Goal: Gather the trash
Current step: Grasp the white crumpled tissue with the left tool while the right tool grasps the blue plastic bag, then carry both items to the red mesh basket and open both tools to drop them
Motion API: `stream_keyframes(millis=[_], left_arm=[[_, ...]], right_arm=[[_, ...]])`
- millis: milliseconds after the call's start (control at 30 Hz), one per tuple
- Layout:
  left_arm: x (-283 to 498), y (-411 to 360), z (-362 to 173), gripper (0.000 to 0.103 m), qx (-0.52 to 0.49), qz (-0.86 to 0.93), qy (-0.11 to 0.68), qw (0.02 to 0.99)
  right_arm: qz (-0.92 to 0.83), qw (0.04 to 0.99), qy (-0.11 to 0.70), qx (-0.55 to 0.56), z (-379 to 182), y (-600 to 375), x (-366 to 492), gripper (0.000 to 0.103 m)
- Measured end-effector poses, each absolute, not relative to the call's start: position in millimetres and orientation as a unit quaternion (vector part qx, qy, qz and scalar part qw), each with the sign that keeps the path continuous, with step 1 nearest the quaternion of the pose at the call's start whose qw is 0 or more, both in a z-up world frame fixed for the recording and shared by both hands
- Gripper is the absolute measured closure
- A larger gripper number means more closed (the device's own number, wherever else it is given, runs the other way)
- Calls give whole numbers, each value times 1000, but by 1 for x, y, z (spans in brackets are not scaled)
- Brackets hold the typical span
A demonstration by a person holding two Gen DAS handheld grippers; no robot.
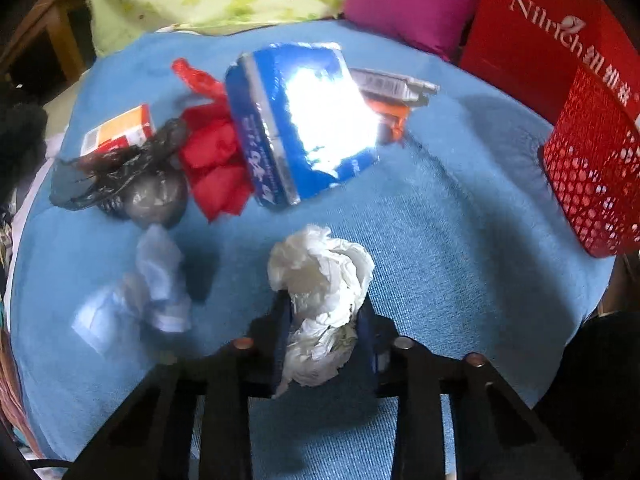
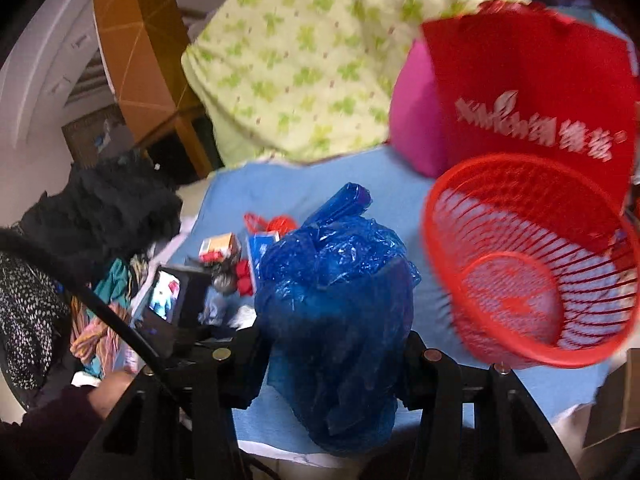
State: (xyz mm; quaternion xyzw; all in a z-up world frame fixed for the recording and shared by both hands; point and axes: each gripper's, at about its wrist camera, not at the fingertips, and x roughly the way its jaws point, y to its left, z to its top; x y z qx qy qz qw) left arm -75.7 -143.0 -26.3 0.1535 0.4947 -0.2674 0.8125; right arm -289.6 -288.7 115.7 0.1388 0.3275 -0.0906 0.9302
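From the left wrist camera we see our left gripper (image 1: 324,332) pointing steeply down at a blue cloth (image 1: 460,240), its two fingers closed against the sides of a crumpled white tissue wad (image 1: 320,276). The wad sits between the fingers, its upper bulk bulging out beyond the tips and a thinner tail trailing back toward the camera, so its long axis runs along the gripper's line. Just left of it lies a second, bluish-white crumpled paper (image 1: 148,292), apart from the fingers. Farther ahead we see a blue foil package (image 1: 304,128), lying tilted with its long edge running diagonally, a red plastic bag (image 1: 212,152) touching its left side, a dark grey plastic bag (image 1: 128,176) beside that, and a small orange-and-white carton (image 1: 120,128) behind the grey bag. A red mesh basket (image 1: 592,168) stands at the right edge of the cloth, well apart from the wad.

From the right wrist camera we see our right gripper (image 2: 336,344) clamped on a bulky blue plastic bag (image 2: 336,312). The bag fills the gap between the fingers and rises past them, its long axis roughly along the fingers, with a twisted end pointing up and away. The red mesh basket (image 2: 532,264) lies tipped just to the right of the bag, its mouth facing us. We cannot tell whether bag and basket touch. To the left, a hand (image 2: 112,388) holds the other gripper over the cloth.
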Motion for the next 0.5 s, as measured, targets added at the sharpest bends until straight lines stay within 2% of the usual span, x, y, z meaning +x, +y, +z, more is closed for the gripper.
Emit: stream_keyframes(millis=[200,367,500], left_arm=[[-109,-157,35,74,150,-340,454,810],[-145,-210,122,73,148,-440,383,799],[-156,-268,154,72,154,-496,356,777]], right_arm=[[-129,939,281,152,142,-321,-331,50],[-161,935,245,198,152,-372,-354,50],[-161,925,235,251,147,-417,-358,48]])
